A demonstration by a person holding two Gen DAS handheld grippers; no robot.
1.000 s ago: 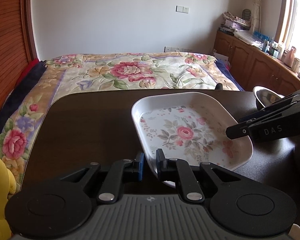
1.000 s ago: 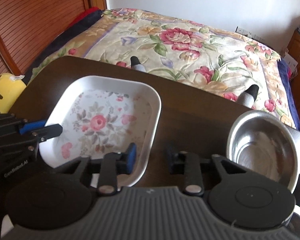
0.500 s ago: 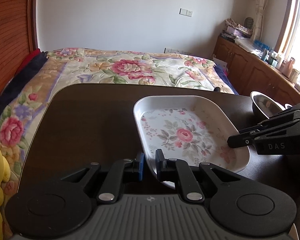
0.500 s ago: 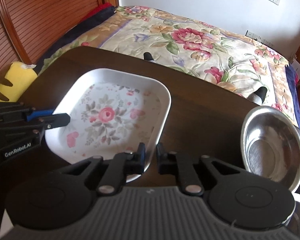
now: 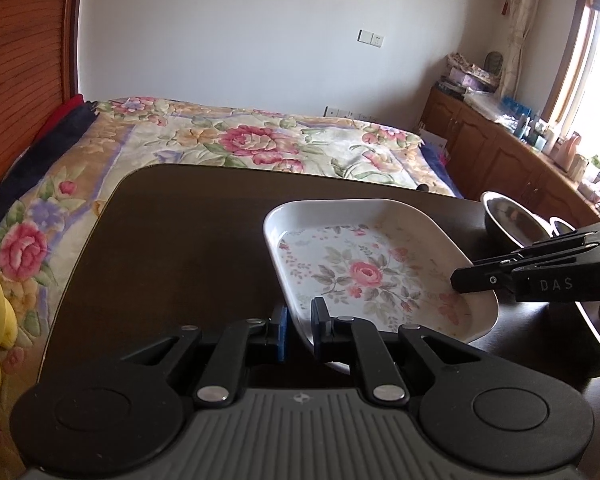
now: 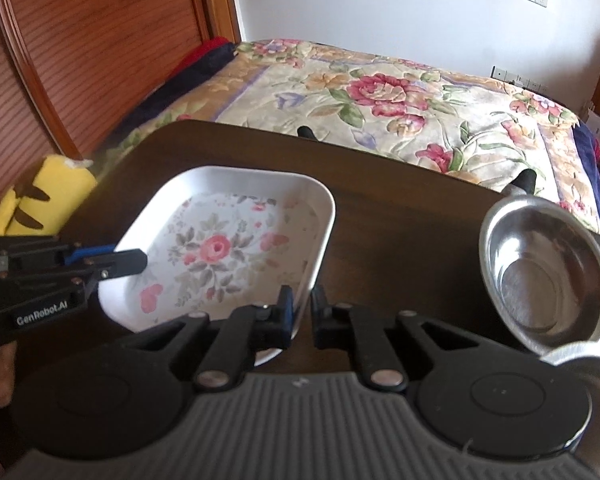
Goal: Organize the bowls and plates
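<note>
A: What changed?
B: The right claw (image 6: 300, 312) has clenched onto the floral plate (image 6: 224, 252); the left claw (image 5: 298, 328) already grips the opposite rim.
A: Meaning?
B: Probably a two-handed lift off the desk (image 5: 180, 232), toward the steel bowl (image 6: 548, 272).

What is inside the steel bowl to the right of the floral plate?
Nothing shows inside the steel bowl: the right wrist view looks straight into it and finds only bare, shiny metal. The left wrist view shows only part of it, since the right gripper covers its near side.
</note>
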